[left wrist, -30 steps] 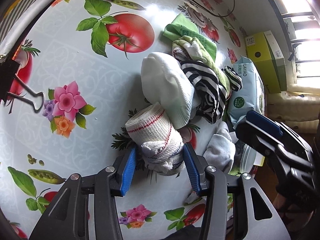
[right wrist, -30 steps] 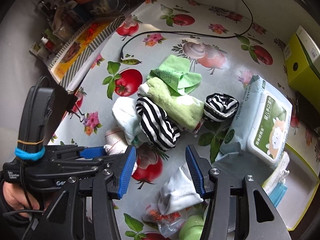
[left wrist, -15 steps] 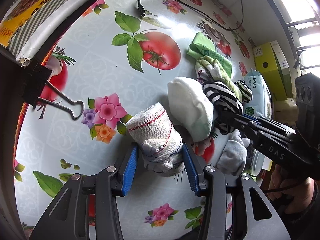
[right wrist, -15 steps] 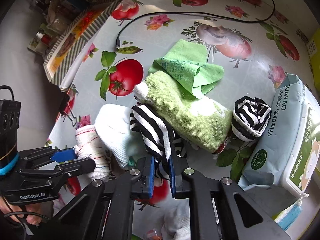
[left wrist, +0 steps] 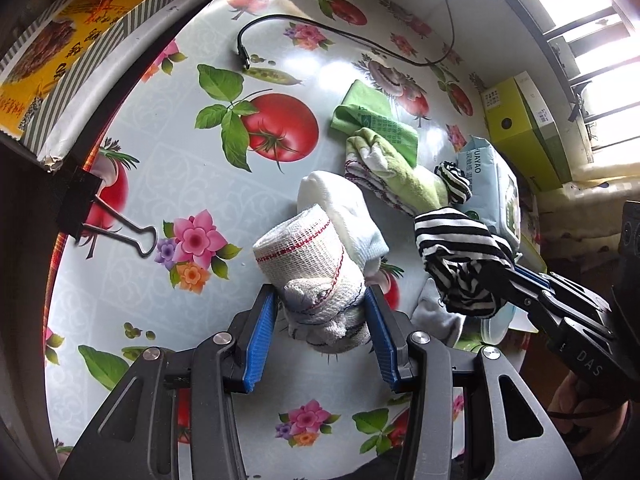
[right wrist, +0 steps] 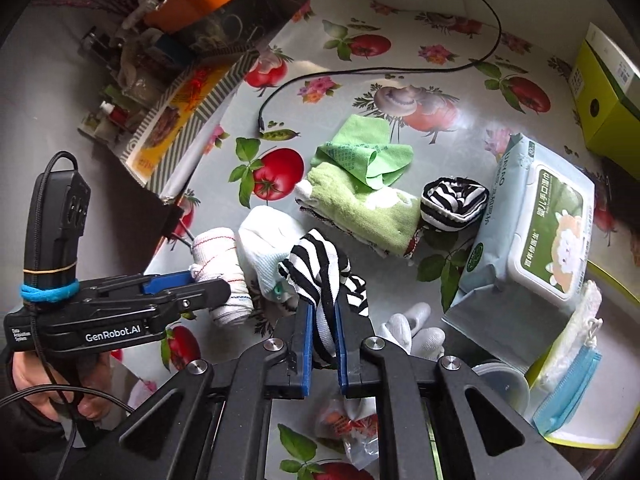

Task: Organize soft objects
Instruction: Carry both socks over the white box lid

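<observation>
Striped black-and-white sock [right wrist: 320,268] pinched between the blue pads of the right hand-held gripper [right wrist: 322,320], hanging clear of the floral oilcloth surface [left wrist: 168,168]. Left hand-held gripper [left wrist: 320,320] clamps the rolled white cloth [left wrist: 316,276] with red stitching, just beside a white sock [left wrist: 340,208].

We see a striped black-and-white cloth [right wrist: 320,264] hanging crumpled, lifted off the table. To its left lie a white sock [right wrist: 266,236] and a rolled white rag [left wrist: 316,276] with red stitching. Farther off lie a green towel [right wrist: 360,208], a folded green cloth [right wrist: 366,152] and a balled striped sock [right wrist: 454,200].
</observation>
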`<state>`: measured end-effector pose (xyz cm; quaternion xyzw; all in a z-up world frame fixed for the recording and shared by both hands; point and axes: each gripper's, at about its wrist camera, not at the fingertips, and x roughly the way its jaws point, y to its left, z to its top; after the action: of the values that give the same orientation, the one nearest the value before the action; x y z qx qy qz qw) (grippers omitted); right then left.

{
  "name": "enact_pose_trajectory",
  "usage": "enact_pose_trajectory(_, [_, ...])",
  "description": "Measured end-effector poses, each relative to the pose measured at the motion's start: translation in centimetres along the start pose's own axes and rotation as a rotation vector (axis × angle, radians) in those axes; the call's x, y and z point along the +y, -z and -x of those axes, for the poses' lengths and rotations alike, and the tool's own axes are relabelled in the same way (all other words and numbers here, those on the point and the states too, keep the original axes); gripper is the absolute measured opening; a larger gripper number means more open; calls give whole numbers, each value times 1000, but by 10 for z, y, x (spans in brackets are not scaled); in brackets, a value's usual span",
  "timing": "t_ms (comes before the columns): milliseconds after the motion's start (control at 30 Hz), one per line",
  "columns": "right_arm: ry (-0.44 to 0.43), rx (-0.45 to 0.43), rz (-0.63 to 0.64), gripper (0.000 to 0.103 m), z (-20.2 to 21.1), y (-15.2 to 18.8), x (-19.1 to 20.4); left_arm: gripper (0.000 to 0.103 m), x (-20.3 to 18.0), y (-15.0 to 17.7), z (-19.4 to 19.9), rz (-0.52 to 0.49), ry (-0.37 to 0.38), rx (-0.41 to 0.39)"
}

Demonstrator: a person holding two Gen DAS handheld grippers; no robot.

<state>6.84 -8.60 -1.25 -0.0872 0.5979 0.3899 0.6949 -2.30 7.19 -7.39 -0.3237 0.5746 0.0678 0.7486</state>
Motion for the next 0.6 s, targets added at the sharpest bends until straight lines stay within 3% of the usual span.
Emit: enact_pose_trajectory(600, [-8, -124, -105, 9, 66, 43, -15, 46, -54, 5, 29, -144, 28, -49])
